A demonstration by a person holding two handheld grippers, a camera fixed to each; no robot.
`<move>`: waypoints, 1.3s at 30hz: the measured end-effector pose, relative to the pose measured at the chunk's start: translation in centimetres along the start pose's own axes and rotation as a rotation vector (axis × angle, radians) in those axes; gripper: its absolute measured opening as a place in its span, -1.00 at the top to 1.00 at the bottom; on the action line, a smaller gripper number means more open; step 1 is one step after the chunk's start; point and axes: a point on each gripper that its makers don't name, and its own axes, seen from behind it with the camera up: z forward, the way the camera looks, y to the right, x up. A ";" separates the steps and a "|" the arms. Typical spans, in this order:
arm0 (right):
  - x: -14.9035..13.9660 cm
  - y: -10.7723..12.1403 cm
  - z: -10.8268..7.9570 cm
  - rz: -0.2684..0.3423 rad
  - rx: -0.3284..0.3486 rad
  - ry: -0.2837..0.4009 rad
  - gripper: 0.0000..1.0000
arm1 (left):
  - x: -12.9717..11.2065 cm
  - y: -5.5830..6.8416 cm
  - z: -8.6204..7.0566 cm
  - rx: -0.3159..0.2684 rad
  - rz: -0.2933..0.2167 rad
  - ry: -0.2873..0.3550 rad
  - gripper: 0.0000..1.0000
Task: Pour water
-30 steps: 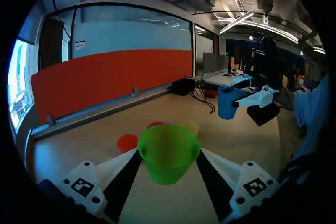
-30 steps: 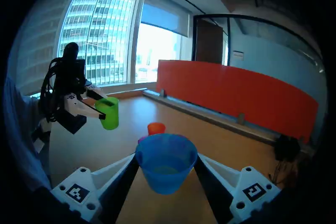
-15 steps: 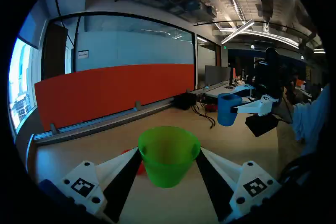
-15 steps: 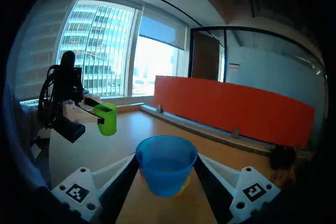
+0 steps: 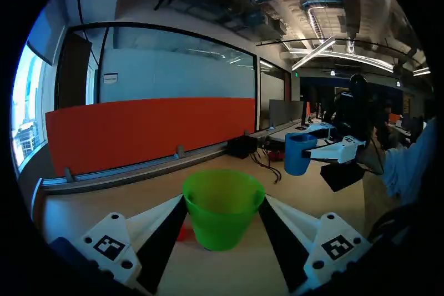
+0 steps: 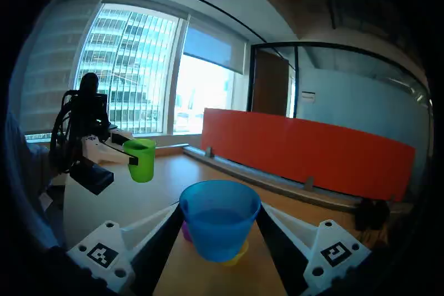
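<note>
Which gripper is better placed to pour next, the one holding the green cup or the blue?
Right, probably. The right gripper holds the blue cup upright with what looks like water inside; the left gripper holds the green cup upright and apart, ready to receive.

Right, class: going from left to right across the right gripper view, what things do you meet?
sleeve → green cup → blue cup → black box
</note>
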 end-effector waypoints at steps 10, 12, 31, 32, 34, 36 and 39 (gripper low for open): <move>1.3 -0.1 -0.1 -0.020 0.014 0.001 -0.82 | -0.1 1.2 0.0 -0.014 0.005 0.007 -0.74; 1.6 -0.2 -0.1 -0.029 0.018 0.003 -0.82 | -0.2 1.7 0.1 -0.023 0.006 0.006 -0.74; 6.7 -0.8 1.5 -0.214 0.053 0.038 -0.82 | -1.7 4.8 1.3 -0.074 -0.001 0.002 -0.74; 7.0 -0.9 1.7 -0.227 0.056 0.040 -0.82 | -1.7 5.0 1.3 -0.077 -0.001 0.003 -0.74; 7.5 -1.1 2.0 -0.252 0.061 0.043 -0.82 | -1.7 5.2 1.3 -0.083 -0.001 0.004 -0.74; 8.1 -1.2 2.3 -0.280 0.066 0.047 -0.82 | -1.7 5.5 1.4 -0.089 -0.001 0.005 -0.74; 8.9 -1.4 2.9 -0.329 0.072 0.050 -0.82 | -1.7 5.7 1.5 -0.095 0.001 0.005 -0.74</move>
